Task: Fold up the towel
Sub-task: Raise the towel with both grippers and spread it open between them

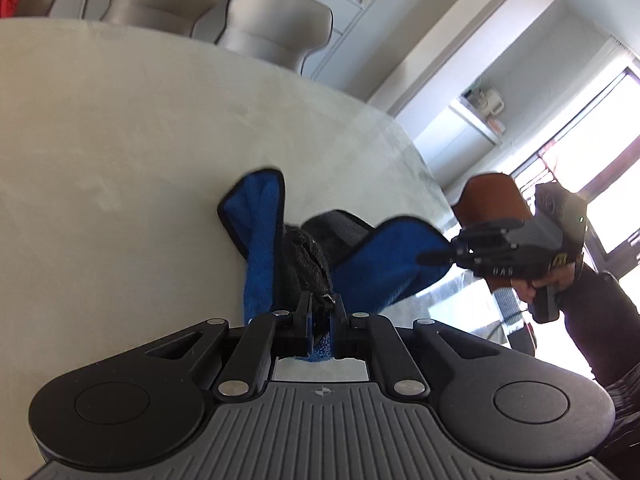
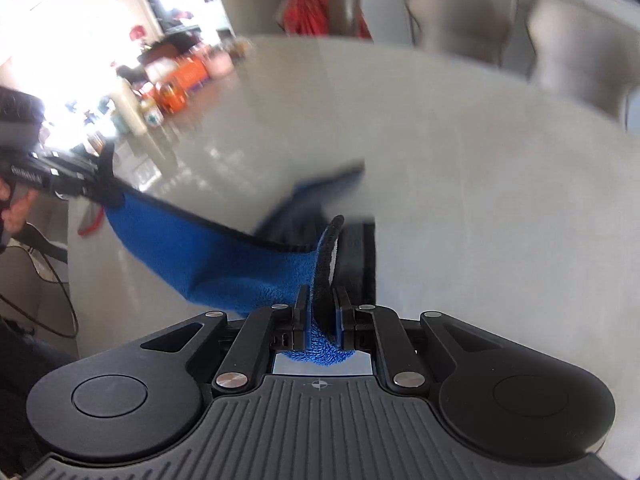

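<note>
A blue towel [image 1: 384, 260] with a black hem hangs between both grippers above the pale round table [image 1: 120, 140]. My left gripper [image 1: 320, 304] is shut on one corner of the towel; bunched hem sticks out between its fingers. My right gripper [image 2: 323, 300] is shut on another corner of the towel [image 2: 224, 256], with the hem curling up between its fingers. In the left wrist view the right gripper [image 1: 436, 257] pinches the far corner. In the right wrist view the left gripper [image 2: 106, 194] holds the towel's other end at far left. The towel's lower part drapes onto the table.
Grey chairs [image 1: 276, 20] stand behind the table's far edge. One chair carries a red cloth [image 2: 320, 10]. Bottles and cluttered items [image 2: 160, 92] sit at the table's far left side in the right wrist view. A bright window [image 1: 600, 184] is at right.
</note>
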A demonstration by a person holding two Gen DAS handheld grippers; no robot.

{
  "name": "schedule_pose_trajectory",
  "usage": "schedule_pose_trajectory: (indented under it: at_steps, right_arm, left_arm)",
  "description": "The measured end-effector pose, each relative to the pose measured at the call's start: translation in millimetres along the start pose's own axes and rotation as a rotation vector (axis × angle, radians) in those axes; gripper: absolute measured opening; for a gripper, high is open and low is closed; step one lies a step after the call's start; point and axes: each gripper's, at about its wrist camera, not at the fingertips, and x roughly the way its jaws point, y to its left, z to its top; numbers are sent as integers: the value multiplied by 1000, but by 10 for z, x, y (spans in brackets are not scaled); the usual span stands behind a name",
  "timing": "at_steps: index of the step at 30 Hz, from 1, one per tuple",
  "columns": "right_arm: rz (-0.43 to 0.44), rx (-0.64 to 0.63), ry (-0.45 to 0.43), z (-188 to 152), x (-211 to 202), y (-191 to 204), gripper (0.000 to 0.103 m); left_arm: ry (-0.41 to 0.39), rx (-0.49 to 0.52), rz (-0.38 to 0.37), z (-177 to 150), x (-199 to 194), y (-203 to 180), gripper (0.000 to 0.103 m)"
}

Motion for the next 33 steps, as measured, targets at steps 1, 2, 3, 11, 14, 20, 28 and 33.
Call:
schedule_pose_trajectory:
  at_steps: [1,2,3,11,14,20,28,33]
  right_arm:
    - [-3,26,9,-99,60,-19,12]
    - [-6,51,19,-199,120,-39,13]
    - [-10,77,28,-298,181,-58,15]
    - [-15,100,29,-408,419,-23,35]
    - [-40,58,26,-336,467,32,38]
    - [3,22,-3,-144,593,82,38]
    - [8,44,4,-155,558,91,9]
    - [10,96,-66,-219,326,89,8]
  left_arm:
    - [17,0,0,-28,44,11,5]
    - [31,0,6,-57,79,24,5]
    - [45,2,12,-83,114,35,5]
    - [95,3,51,-156,310,116,6]
    - [116,14,63,-184,386,127,6]
    - [163,24,102,-254,536,193,15]
    - [208,94,153,-300,611,188,26]
    - [231,146,160,-318,636,167,7]
